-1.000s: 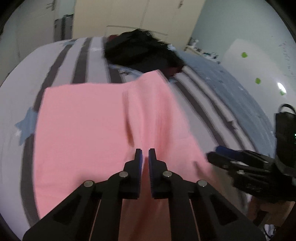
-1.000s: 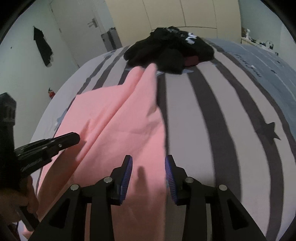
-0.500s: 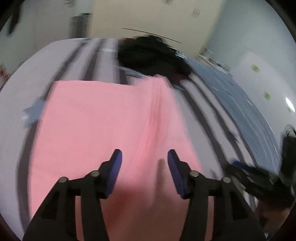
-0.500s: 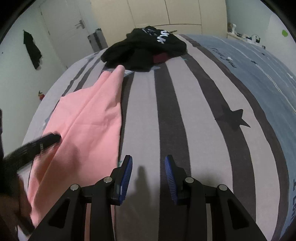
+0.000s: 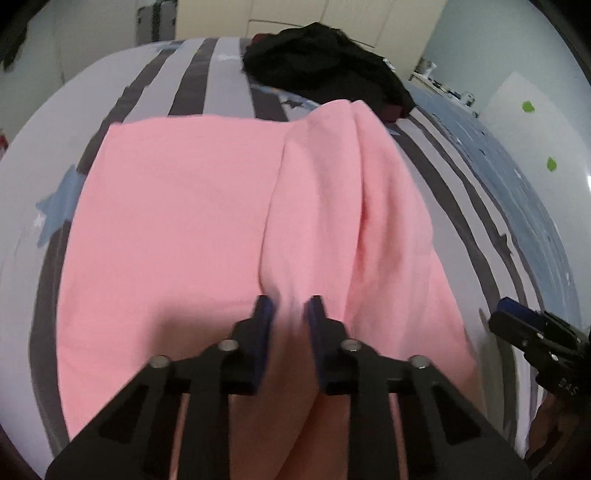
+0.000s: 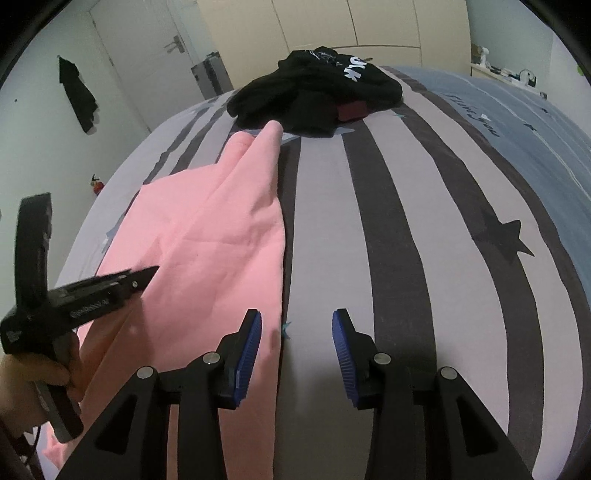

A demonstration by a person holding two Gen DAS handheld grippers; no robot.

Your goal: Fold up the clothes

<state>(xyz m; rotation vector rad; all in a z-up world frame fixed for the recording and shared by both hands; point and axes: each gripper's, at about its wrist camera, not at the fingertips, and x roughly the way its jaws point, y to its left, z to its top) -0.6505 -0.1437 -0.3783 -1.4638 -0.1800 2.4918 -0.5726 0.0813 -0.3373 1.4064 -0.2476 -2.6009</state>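
Observation:
A pink garment (image 5: 192,221) lies spread on the striped bed, with a raised fold running along its right part (image 5: 332,206). My left gripper (image 5: 289,314) hovers low over the near end of that fold, jaws partly open with pink cloth between them; no grip shows. In the right wrist view the garment (image 6: 221,236) lies left of centre. My right gripper (image 6: 296,332) is open and empty over the garment's right edge and the bare bedspread. The left gripper (image 6: 147,275) shows at the left, the right gripper (image 5: 517,321) at the right edge of the left wrist view.
A pile of black clothes (image 6: 317,92) lies at the far end of the bed (image 6: 424,221). A blue bed section (image 6: 535,129) lies to the right. Wardrobe doors (image 6: 351,22), a suitcase (image 6: 210,75) and a white door (image 6: 140,55) stand beyond.
My left gripper was shut, opened wide, and now stands narrower around the fold. My right gripper stayed open and shifted right off the pink garment.

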